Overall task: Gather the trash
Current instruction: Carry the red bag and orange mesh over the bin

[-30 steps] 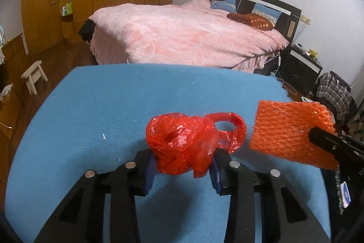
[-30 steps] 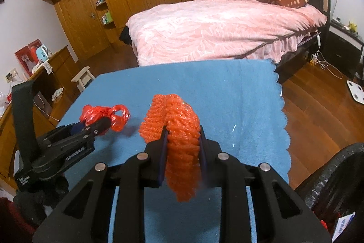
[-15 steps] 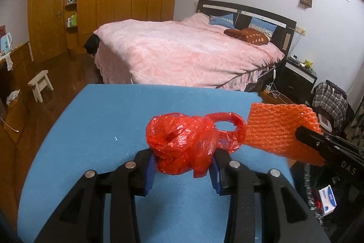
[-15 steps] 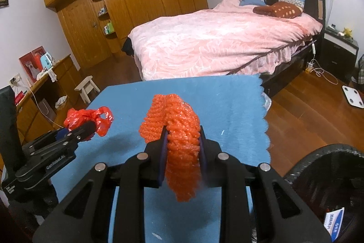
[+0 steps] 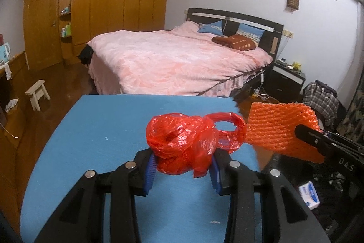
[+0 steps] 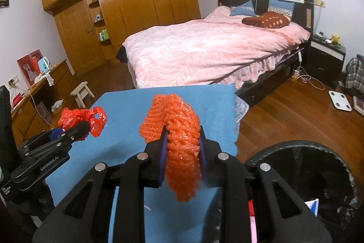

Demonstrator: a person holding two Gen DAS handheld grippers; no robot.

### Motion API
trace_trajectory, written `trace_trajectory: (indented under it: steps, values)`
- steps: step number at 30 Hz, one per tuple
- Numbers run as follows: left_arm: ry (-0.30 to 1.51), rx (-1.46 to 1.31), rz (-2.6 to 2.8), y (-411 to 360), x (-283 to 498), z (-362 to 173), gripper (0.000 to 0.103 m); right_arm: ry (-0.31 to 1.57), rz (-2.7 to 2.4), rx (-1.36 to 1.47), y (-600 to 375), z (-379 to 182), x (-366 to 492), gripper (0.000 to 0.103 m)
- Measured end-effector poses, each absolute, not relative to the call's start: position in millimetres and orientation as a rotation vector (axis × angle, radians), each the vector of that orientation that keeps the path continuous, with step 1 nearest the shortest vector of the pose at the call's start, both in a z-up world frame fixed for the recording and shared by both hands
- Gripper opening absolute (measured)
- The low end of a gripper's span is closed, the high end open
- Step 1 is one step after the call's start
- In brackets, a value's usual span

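A crumpled red plastic bag (image 5: 182, 142) is pinched in my left gripper (image 5: 182, 167), held above the blue table (image 5: 102, 129). My right gripper (image 6: 182, 147) is shut on an orange foam net (image 6: 177, 129), also lifted off the table. In the left wrist view the orange foam net (image 5: 279, 129) hangs at the right, beside the red bag. In the right wrist view the red plastic bag (image 6: 79, 117) and the left gripper (image 6: 79, 126) show at the left. A black trash bin (image 6: 307, 186) with a black liner stands at the lower right, below the right gripper.
A pink bed (image 6: 204, 54) stands beyond the table, with a black nightstand (image 6: 327, 56) to its right. Wooden wardrobes (image 6: 136, 10) line the far wall. A small stool (image 6: 82, 92) and a scale (image 6: 340, 100) sit on the wooden floor. Packaging (image 5: 309, 195) lies inside the bin.
Both grippers have risen and drawn back from the table with their loads; the table now looks lower and smaller. The trash bin has come further into view at the lower right.
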State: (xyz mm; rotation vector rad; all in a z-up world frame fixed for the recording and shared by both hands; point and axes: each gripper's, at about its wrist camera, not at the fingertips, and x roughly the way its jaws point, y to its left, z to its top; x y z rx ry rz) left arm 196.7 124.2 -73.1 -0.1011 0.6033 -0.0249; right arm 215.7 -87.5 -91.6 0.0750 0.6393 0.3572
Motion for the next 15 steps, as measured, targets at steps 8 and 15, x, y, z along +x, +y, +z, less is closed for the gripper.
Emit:
trace_trajectory:
  steps: [8, 15]
  values:
    - [0.565, -0.098, -0.069, 91, 171, -53, 0.039, 0.600, 0.328, 0.063, -117, -72, 184, 0.023]
    - [0.542, -0.089, -0.102, 69, 152, -39, 0.039, 0.573, 0.304, 0.061, -142, -63, 160, 0.023]
